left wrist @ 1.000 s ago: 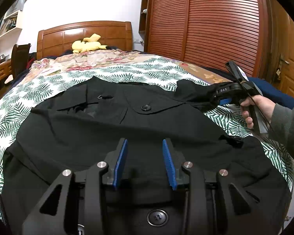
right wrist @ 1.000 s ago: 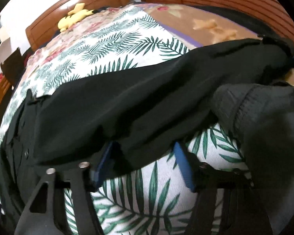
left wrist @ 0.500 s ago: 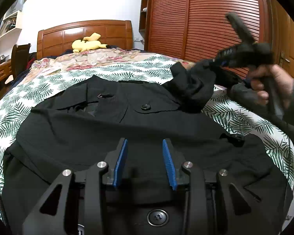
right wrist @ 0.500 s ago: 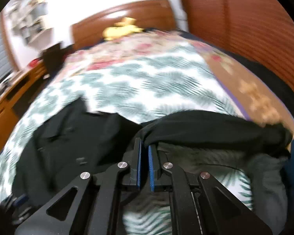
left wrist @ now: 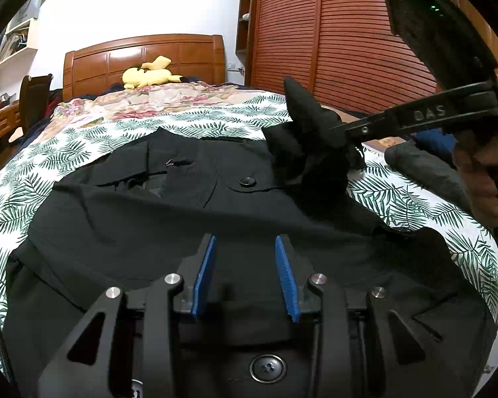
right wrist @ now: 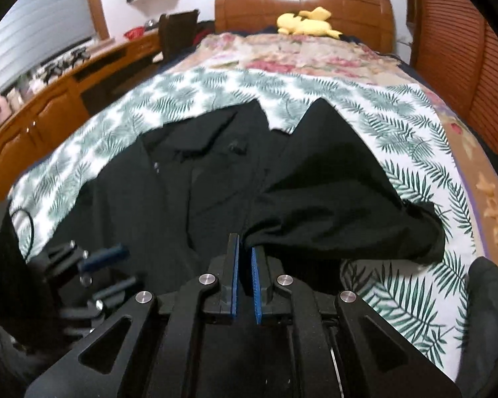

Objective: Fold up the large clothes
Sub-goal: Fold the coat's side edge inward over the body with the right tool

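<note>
A large black coat (left wrist: pixel 169 219) lies spread on the leaf-print bedspread (left wrist: pixel 83 142), front up, buttons showing. My left gripper (left wrist: pixel 245 248) is open and empty, low over the coat's lower middle. My right gripper (right wrist: pixel 244 248) is shut on the coat's right sleeve (right wrist: pixel 328 192) and holds it lifted and swung over the coat's body. In the left wrist view the right gripper (left wrist: pixel 345 136) shows at the right with the bunched sleeve (left wrist: pixel 312 146) hanging from it.
A wooden headboard (left wrist: pixel 142 56) with a yellow plush toy (left wrist: pixel 149 74) is at the far end. Slatted wooden wardrobe doors (left wrist: pixel 348 39) run along the right. A wooden dresser (right wrist: pixel 49 106) stands on the left. A grey garment (left wrist: pixel 425 172) lies at the bed's right edge.
My right gripper shut on the right sleeve, lifted it off the bed and carried it left over the coat. My left gripper stayed still and open.
</note>
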Motion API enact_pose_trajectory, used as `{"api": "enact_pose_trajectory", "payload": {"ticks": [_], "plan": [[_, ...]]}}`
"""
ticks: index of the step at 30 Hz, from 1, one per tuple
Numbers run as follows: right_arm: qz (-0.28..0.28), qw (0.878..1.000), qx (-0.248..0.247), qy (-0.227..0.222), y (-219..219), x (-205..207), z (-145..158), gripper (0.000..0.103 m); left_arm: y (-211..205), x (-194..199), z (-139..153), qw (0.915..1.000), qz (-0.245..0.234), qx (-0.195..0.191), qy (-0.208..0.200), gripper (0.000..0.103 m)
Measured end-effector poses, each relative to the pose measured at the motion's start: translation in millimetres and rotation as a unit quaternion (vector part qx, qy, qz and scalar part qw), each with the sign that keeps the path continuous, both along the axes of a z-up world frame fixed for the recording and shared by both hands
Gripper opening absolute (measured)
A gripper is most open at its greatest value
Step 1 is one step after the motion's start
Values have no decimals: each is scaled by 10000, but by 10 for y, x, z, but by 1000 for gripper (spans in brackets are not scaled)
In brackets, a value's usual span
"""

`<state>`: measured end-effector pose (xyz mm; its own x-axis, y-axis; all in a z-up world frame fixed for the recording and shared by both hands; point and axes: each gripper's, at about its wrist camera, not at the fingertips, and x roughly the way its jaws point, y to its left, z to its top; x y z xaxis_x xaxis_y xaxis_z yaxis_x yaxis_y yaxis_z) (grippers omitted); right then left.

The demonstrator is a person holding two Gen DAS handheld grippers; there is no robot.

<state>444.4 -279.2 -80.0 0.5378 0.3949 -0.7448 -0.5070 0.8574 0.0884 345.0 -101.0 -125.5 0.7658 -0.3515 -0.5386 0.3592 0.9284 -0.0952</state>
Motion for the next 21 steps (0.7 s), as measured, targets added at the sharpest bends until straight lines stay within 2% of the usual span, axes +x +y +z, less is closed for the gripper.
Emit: {"api": "enact_pose_trajectory", "payload": {"ticks": [2,4,6,11,17,21], "plan": [[12,10000,-38,-52,-24,-63,44,18,-1,1,-1,10000,-1,3,2,35],[-3,9997,13,-228,-75,-105,156,49,0,0,-1,10000,0,2,3,35],[-123,9988,75,-469,-190,-129,293,57,0,-1,-1,10000,2,-2,3,35],[-689,9954,0,-669,-466,87,395,58,-2,-2,-2,10000,0,2,1,35],[-1507,9873,-320,-387,-928,571,60,58,-2,-3,-3,10000,-1,4,1,35],[-1983,9794,-359,-138,-1257,829,-188,58,-3,-4,4,10000,-12,24,-10,35]]}}
